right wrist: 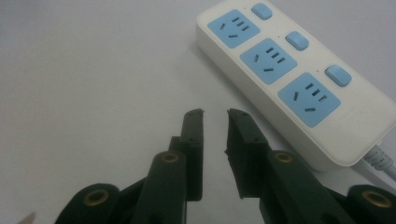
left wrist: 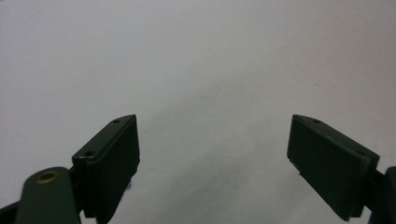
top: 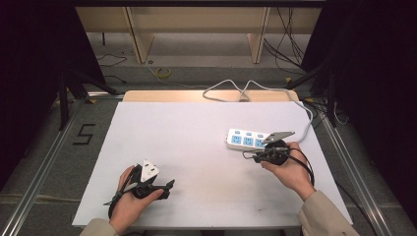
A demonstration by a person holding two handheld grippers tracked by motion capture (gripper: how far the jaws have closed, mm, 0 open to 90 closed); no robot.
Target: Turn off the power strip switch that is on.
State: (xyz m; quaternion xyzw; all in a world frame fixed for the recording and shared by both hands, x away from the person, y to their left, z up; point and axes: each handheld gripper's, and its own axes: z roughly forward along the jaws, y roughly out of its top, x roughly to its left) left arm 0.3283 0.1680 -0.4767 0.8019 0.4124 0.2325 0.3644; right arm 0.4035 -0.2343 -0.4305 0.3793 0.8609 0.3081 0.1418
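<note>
Power strip [top: 248,139] near table's [top: 196,147] right edge; wide bare surface to its left.
Right gripper [right wrist: 215,116] just beside strip, jaws narrowly apart, empty; left gripper [left wrist: 215,144] spread wide, low over near-left table.

Table [top: 187,147]: white top, plain, wooden edge showing along the far side. On it, right of centre toward the far right, a white power strip [top: 246,139] lying flat, three blue sockets up, each with a blue switch beside it. Its white cord [top: 305,115] leaves the right end, runs to the far edge and loops there.
</note>
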